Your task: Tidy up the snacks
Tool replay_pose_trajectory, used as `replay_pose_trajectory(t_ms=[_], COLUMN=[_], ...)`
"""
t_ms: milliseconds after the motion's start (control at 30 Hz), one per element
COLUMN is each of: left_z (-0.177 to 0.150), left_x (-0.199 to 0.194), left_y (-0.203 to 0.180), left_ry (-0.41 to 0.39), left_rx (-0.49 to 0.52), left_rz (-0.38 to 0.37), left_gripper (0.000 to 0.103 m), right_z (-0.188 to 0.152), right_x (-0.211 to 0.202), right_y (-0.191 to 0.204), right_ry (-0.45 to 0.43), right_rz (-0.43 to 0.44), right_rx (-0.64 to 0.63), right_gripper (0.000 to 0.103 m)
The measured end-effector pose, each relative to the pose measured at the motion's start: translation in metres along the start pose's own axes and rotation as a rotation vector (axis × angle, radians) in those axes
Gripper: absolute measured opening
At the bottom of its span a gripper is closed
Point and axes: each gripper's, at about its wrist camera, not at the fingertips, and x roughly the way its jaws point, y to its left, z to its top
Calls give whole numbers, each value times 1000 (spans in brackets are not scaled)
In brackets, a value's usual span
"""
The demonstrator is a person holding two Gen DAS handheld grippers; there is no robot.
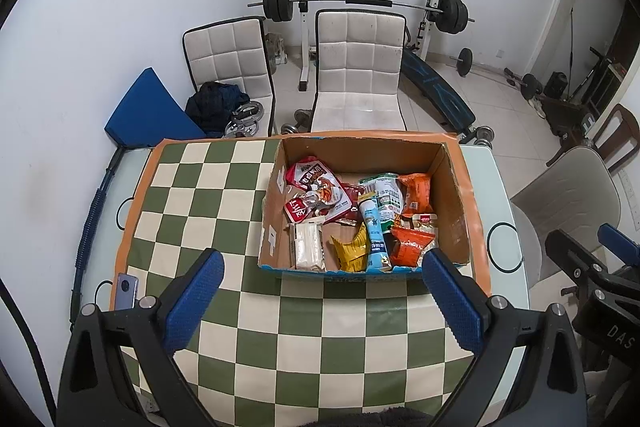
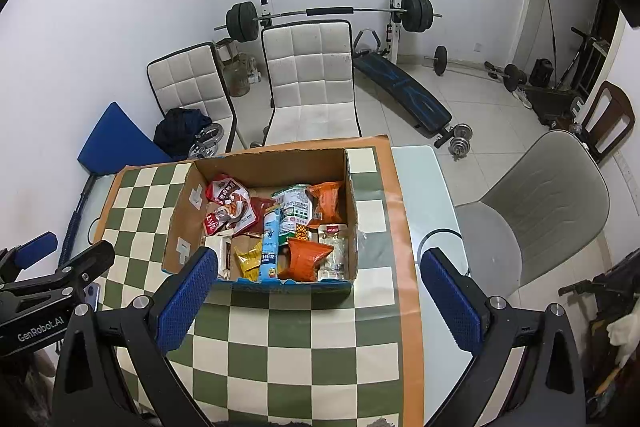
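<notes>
Both pairs of jaws stand wide and hold nothing: the left gripper (image 1: 322, 291) and the right gripper (image 2: 318, 291) hang above the checkered mat (image 1: 208, 187), low in each frame, short of the cardboard box (image 1: 360, 151). In the left wrist view the box sits right of centre on the worktop (image 1: 500, 195); in the right wrist view it lies at centre.

All the snacks seen lie loose inside the box. A red packet (image 1: 316, 187) leans in its upper left corner, a white wrapped block (image 1: 308, 245) lies along the lower left, and a yellow packet (image 1: 354, 247) sits beside a pale blue tube (image 1: 374, 231) standing on a slant. To the right are a green-and-white bag (image 1: 384, 195) and two orange packets (image 1: 416, 193), one above the other.

These look light and soft; the foil packets will likely crumple and slide under the blue pads (image 1: 196, 291), so a pinch on a sealed edge or across the narrow middle should hold best. The tube seems stiffer and rounder, likely to roll, and is best taken across its body. Packets overlap, so lifting one may drag its neighbour.
</notes>
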Motion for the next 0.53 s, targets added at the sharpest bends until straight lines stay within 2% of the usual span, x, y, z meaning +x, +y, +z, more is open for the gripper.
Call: replay_pose_trajectory(t_ms=[533], left_z=[3], left_x=[-5], left_y=[-1], left_ry=[-7], left_rx=[0], left_rz=[1], left_gripper=[101], right_z=[-3], right_x=[0], right_y=[-2], right_ry=[3], right_rz=[4], right_rx=[-10], right_gripper=[103])
